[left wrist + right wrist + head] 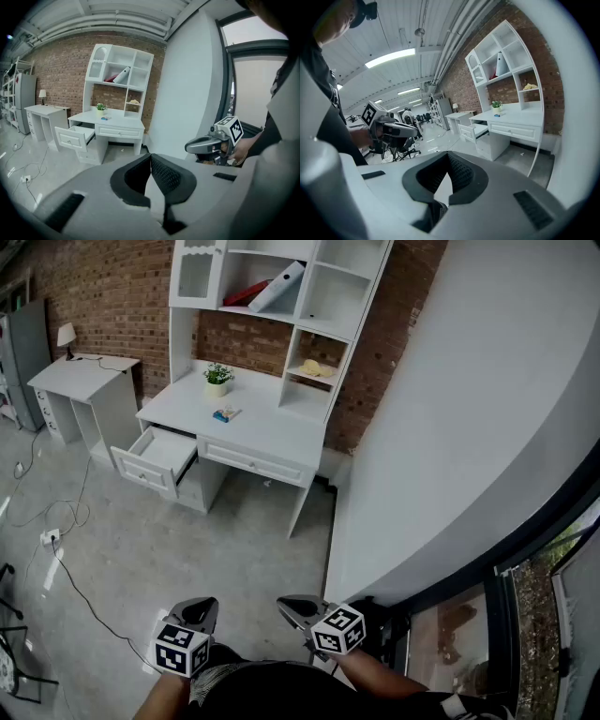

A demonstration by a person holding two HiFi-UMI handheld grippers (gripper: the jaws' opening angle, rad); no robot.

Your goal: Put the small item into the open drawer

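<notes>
A white desk [253,432] with a hutch stands far off against the brick wall. Its left drawer [157,457] is pulled open and shows again in the left gripper view [72,136] and the right gripper view [476,131]. The small blue item [226,413] lies on the desktop beside a potted plant [217,379]. My left gripper [201,607] and right gripper [289,606] hang close to my body, several steps from the desk. Both are shut and hold nothing: the left gripper's pads [161,176] and the right gripper's pads [459,171] meet at their tips.
A second white desk [84,381] with a lamp stands at the far left. Cables and a power strip [52,538] trail over the concrete floor. A curved white wall [450,427] rises on the right, with a window frame [525,559] beyond. A binder [277,287] leans in the hutch.
</notes>
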